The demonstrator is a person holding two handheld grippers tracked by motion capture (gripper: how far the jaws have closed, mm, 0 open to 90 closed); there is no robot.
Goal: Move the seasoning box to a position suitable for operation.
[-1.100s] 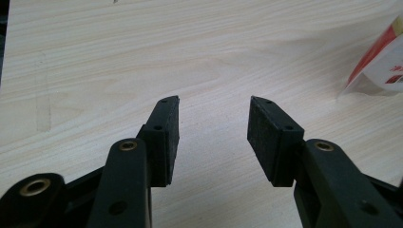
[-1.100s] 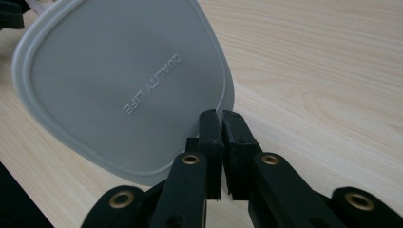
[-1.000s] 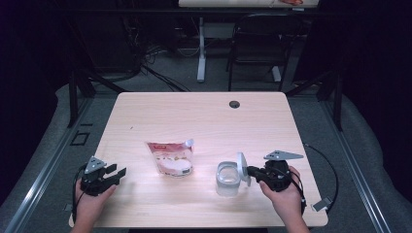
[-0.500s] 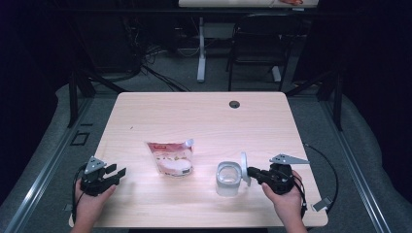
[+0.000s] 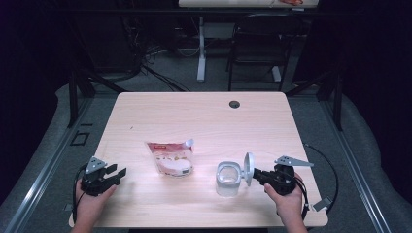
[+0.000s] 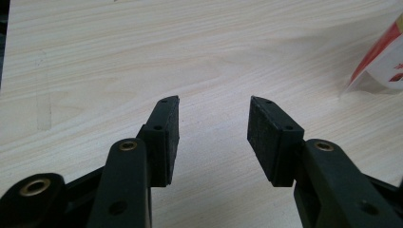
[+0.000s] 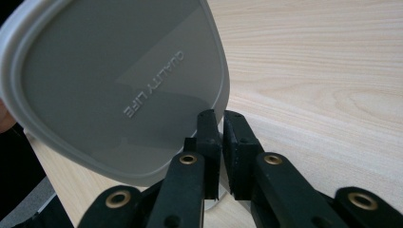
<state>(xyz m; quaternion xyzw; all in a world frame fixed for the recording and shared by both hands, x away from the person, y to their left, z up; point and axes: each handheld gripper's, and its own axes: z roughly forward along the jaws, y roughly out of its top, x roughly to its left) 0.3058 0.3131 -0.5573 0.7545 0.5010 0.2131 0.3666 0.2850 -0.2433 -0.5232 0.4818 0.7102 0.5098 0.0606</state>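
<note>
My right gripper [image 5: 256, 174] is shut on the rim of a grey plastic lid [image 5: 248, 168], holding it on edge just right of a clear open container [image 5: 228, 175]. In the right gripper view the lid [image 7: 109, 85] reads "QUALITY LIFE", and its edge sits between the pads of my right gripper [image 7: 221, 118]; the jaws have just eased open a little with the rim still between them. A red-and-white pouch [image 5: 170, 158] lies flat mid-table. My left gripper [image 5: 119, 174] rests open near the front left corner. In its own view the left gripper [image 6: 214, 123] has nothing between the pads, and the pouch corner [image 6: 385, 57] is at right.
The light wooden table [image 5: 194, 116] has a round cable hole [image 5: 234, 104] near its far edge. Cables trail from both grippers off the table's sides. Beyond the table stand a chair and a desk leg on the dark floor.
My right gripper has sunk a little toward the table and drifted right, carrying the lid with it. The left gripper, pouch and container have stayed put.
</note>
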